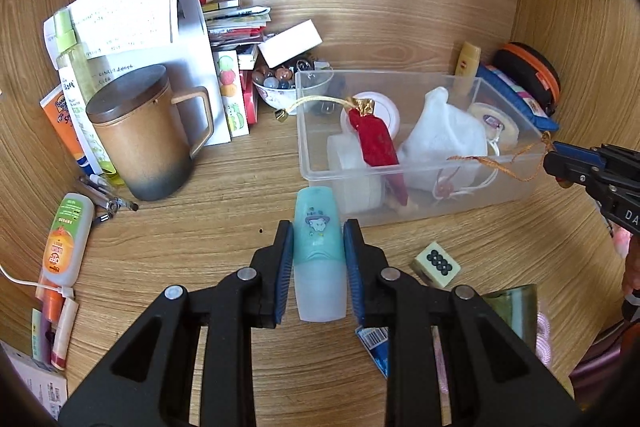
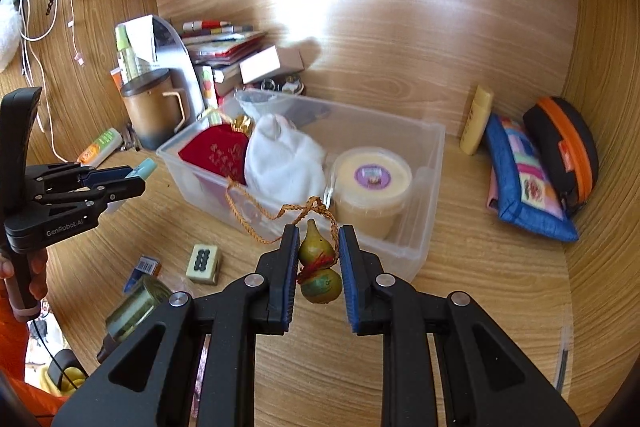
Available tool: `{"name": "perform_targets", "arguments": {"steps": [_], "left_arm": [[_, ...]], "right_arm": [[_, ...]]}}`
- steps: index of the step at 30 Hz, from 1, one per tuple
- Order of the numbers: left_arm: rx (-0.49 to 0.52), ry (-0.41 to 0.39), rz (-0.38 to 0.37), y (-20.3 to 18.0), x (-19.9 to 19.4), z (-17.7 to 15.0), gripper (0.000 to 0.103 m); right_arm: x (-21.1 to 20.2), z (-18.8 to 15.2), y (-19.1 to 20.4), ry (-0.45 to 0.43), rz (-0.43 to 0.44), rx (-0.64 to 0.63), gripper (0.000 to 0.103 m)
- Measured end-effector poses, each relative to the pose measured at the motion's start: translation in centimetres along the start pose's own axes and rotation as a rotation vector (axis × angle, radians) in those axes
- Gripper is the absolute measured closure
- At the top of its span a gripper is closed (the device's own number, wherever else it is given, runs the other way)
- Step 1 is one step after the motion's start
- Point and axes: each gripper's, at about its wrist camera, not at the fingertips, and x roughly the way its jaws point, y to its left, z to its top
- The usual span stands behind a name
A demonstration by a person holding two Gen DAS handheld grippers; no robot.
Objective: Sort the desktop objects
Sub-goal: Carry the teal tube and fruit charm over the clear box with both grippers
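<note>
Here the left claw (image 1: pixel 318 227) is clamping a small teal bottle (image 1: pixel 319 251) between its blue pads, the bottle standing roughly along the fingers with its rounded cap pointing toward the clear plastic bin (image 1: pixel 420 183). In the right wrist view the same left claw (image 2: pixel 138 175) is showing at the left edge, with the bottle's pale tip (image 2: pixel 146 169) poking out past the fingers, clear of the wooden bench (image 2: pixel 480 267).

The right claw (image 2: pixel 319 233) is gripping a small green-yellow gourd charm (image 2: pixel 318 267), its pads pressing on the gourd's sides; a braided orange cord (image 2: pixel 256 215) is trailing from the gourd's neck over the bin's near wall (image 2: pixel 280 223). From the left wrist view the right claw (image 1: pixel 550 161) is entering from the right, with the cord (image 1: pixel 496 163) draping across the bin's front corner.

Inside the bin are lying a red pouch (image 2: pixel 216 155), a white cloth bag (image 2: pixel 284 163) and a round lidded tub (image 2: pixel 374 179). A mahjong tile (image 1: pixel 437 263) is sitting on the bench just in front of the bin, near a glass jar (image 2: pixel 136 307) lying on its side. A brown lidded mug (image 1: pixel 144 135) is standing to the left of the bin, and a patchwork blue pouch (image 2: pixel 524 179) and an orange-zippered black case (image 2: pixel 560 147) are resting against the right wall.
</note>
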Motion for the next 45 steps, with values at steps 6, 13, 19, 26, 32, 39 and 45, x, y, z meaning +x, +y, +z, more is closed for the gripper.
{"name": "perform_targets", "arguments": {"steps": [6,13,19,26,32,39,45], "left_arm": [[0.002,-0.01,0.007,0.2,-0.7,0.5,0.078],[0.013,-0.042,0.0,-0.2,-1.4,1.9,0.078],[0.022,-0.057,-0.018,-0.7,-1.0,3.7,0.078],[0.036,-0.071,-0.054,-1.7,-0.2,5.3,0.078],[0.05,-0.059,-0.083,-2.3,1.1,6.2,0.078],[0.067,-0.049,-0.107,-2.9,2.6,7.1,0.078],[0.078,-0.046,-0.129,-3.2,3.6,7.9,0.078]], "right_arm": [[0.5,0.3,-0.3,-0.011,0.005,0.019,0.085],[1.1,0.8,-0.8,-0.016,0.014,0.028,0.085],[1.4,2.0,-1.1,-0.026,0.004,0.011,0.085],[2.2,2.8,-1.5,-0.027,0.004,0.012,0.085],[3.4,3.3,-1.6,-0.011,0.01,0.005,0.085],[5.1,4.0,-1.1,0.009,0.031,-0.006,0.085],[5.8,4.8,-0.8,0.014,0.038,-0.02,0.085]]}}
